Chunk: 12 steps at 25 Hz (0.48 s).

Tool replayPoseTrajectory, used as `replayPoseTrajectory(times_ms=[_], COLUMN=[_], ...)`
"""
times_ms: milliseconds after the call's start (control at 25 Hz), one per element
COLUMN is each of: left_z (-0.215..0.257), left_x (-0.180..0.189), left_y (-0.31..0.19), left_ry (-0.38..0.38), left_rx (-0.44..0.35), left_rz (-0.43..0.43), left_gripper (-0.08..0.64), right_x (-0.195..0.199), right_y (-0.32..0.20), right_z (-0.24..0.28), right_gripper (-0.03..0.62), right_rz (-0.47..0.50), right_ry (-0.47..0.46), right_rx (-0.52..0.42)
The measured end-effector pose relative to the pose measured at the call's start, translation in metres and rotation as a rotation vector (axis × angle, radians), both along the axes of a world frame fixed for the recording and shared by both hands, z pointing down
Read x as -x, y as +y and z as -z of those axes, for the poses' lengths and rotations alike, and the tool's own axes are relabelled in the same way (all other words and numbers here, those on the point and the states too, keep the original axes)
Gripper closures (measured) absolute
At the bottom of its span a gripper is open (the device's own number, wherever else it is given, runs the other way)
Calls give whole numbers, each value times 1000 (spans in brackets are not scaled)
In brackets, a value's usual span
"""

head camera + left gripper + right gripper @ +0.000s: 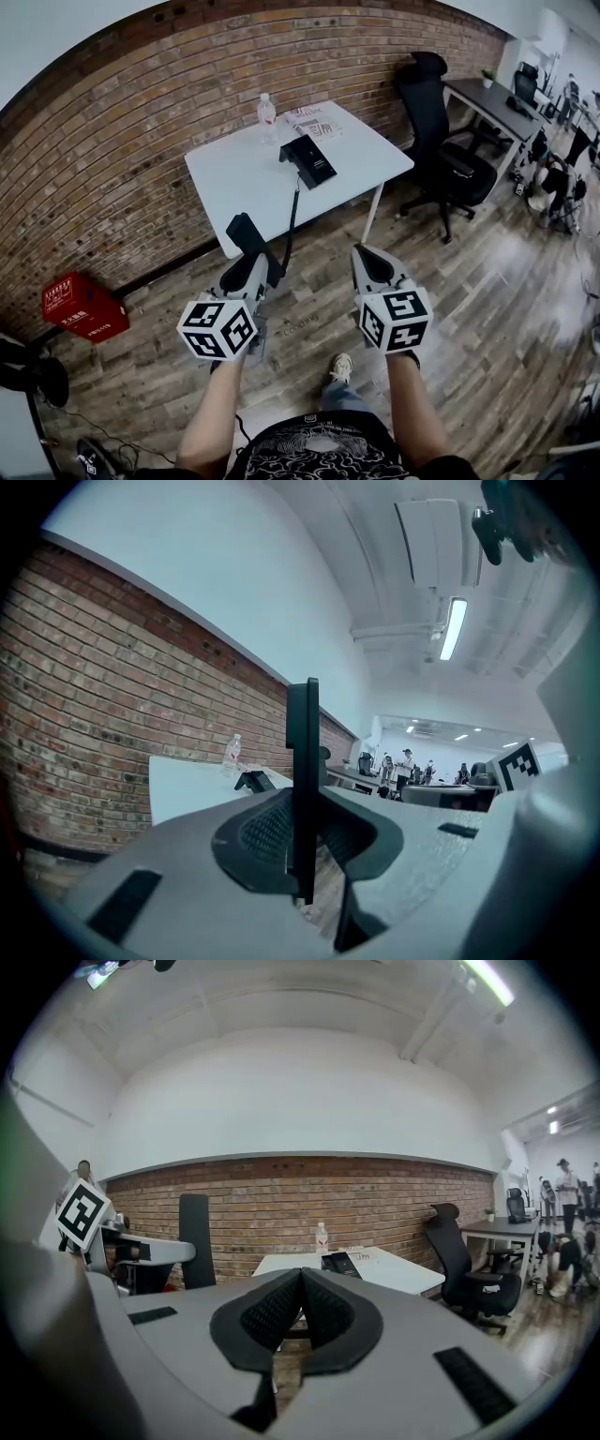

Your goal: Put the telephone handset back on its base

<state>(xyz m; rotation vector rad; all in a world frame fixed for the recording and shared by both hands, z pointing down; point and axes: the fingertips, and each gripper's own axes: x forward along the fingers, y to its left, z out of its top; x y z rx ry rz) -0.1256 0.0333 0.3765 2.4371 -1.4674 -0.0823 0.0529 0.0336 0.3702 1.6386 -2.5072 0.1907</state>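
My left gripper [251, 264] is shut on the black telephone handset [247, 238], which stands upright between its pads [302, 789] out over the floor, short of the table. A black cord [292, 214] runs from the handset up to the black telephone base [307, 159] on the white table [234, 178]. The base also shows far ahead in both gripper views [251, 780] [339, 1263]. To the right, my right gripper [371, 265] is shut with nothing between its pads [281, 1312]. From it the handset [195, 1237] shows at the left.
A water bottle [267, 112] and papers [315, 122] lie at the table's far edge by the brick wall. A black office chair [441, 141] stands right of the table, with another desk [492, 101] behind it. A red crate [82, 307] sits on the floor at the left.
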Motion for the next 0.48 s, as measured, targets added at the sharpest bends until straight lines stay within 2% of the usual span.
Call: replayPoseTrajectory(times_ms=[480], left_z=[-9], left_x=[-40], left_y=[-105], left_ry=[-12], left_rx=[52], left_rz=[60], left_gripper=[482], right_x=[-39], right_y=[-121], right_z=[0], right_gripper=[591], right_rz=[79], right_ry=[-3], right_rx=[24])
